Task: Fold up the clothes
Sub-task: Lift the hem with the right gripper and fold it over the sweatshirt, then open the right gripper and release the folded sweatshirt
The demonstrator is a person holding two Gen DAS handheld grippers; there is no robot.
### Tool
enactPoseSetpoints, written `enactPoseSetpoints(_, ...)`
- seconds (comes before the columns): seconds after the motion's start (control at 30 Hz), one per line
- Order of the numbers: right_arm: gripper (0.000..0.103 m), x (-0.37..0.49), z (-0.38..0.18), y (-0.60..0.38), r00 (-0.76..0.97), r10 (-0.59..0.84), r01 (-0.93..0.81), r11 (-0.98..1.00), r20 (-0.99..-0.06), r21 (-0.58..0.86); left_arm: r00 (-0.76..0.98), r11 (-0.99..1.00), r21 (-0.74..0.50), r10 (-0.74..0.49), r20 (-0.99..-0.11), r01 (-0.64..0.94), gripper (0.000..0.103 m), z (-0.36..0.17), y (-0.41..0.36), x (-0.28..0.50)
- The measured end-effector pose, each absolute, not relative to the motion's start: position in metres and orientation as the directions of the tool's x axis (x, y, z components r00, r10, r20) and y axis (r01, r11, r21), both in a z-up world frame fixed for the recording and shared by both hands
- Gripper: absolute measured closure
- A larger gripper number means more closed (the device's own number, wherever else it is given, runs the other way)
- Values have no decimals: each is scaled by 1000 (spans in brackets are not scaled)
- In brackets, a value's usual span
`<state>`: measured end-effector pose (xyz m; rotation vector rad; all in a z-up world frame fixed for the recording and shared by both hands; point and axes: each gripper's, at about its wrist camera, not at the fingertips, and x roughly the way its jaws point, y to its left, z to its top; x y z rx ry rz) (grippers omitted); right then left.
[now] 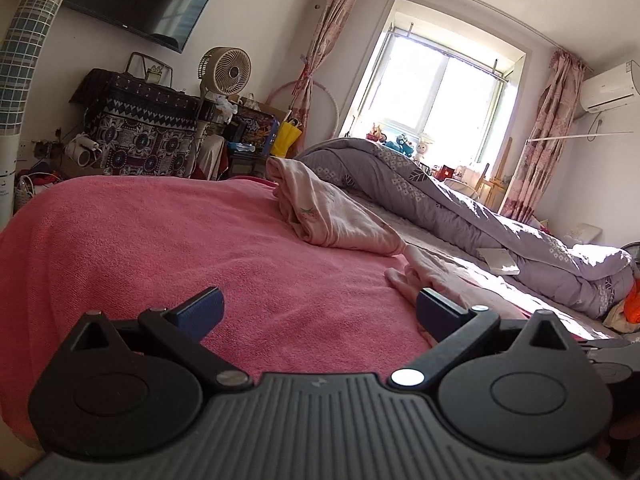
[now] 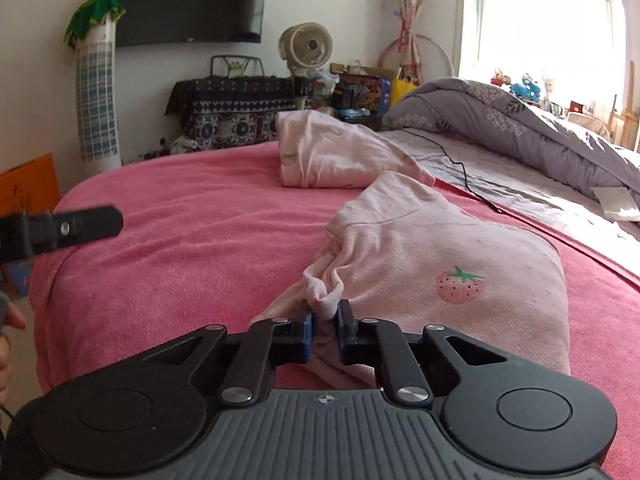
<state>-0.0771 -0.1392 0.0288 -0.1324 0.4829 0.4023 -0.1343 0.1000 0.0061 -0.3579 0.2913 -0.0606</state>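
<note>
My right gripper (image 2: 325, 322) sits low over the pink blanket (image 2: 192, 216), pointing forward and roughly level. Its blue pads are pressed close together, pinching a bunched corner of the pale pink shirt (image 2: 440, 248). The pinched cloth twists into a small knot just ahead of the pads. The rest of the shirt spreads flat toward 1 o'clock, strawberry print (image 2: 459, 285) facing up.

A second pink garment (image 2: 332, 152) lies loosely folded at 12 o'clock, farther back on the blanket, well apart from my right pads.

My left gripper (image 1: 319, 312) hovers low over the blanket (image 1: 160, 232), level, jaws spread wide, nothing between them. The right-side pad (image 1: 438, 312) is just beside a rumpled edge of the shirt (image 1: 424, 276) at 1 o'clock; touching or not, can't tell. The second garment (image 1: 328, 212) is at 12 o'clock, near the blanket's far edge.

In the right wrist view, one finger of the left gripper (image 2: 86, 222) pokes in from 9 o'clock, above the blanket, well apart from the shirt. Part of a hand (image 2: 10, 320) shows at the left edge below it.

A grey quilt (image 2: 520, 128) lies heaped along the bed at 2 o'clock.
</note>
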Motion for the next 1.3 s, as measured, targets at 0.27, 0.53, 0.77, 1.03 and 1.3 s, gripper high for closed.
enactPoseSetpoints(0.27,90,-82,13,-114,826,332,-436,889,-456,-142,941,939,-343,-85,-329,-35,0,3,97,-127)
enactPoseSetpoints(0.53,42,-128,15,-149,733,494,-596,797,-469,-92,936,966,-241,-164,-310,89,0,26,53,-99)
enactPoseSetpoints(0.77,31,-167,32,-229,808,400,-463,885,-433,-47,928,988,49,-123,-351,149,0,26,-33,-50)
enactPoseSetpoints(1.03,41,-100,21,-253,851,178,-220,975,-495,-27,881,998,-13,-55,-469,55,0,-2,-5,-43)
enactPoseSetpoints(1.3,48,-107,-6,-271,815,233,-274,962,-530,1,880,991,84,130,-457,-103,3,11,14,-57)
